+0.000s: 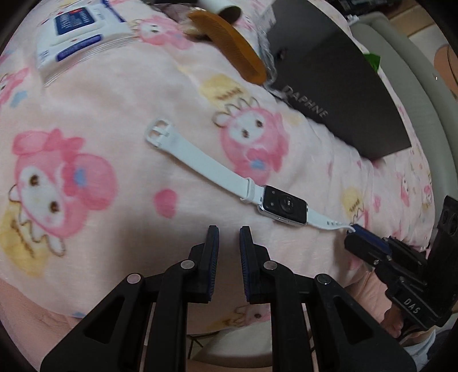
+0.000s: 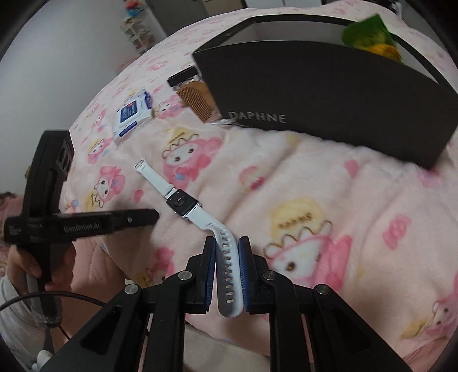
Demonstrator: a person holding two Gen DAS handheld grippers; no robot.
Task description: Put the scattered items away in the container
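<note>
One watch [image 2: 183, 204], its strap pinched by the right tool [image 2: 227, 243]; left tool [image 1: 229, 231] nearly closed, empty; one comb [image 1: 229, 43], one box [image 2: 315, 94].

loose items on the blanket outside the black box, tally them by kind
smartwatch: 1
wooden comb: 1
wet wipes pack: 1
white and dark tube: 1
clear plastic wrapper: 1
total: 5
</note>
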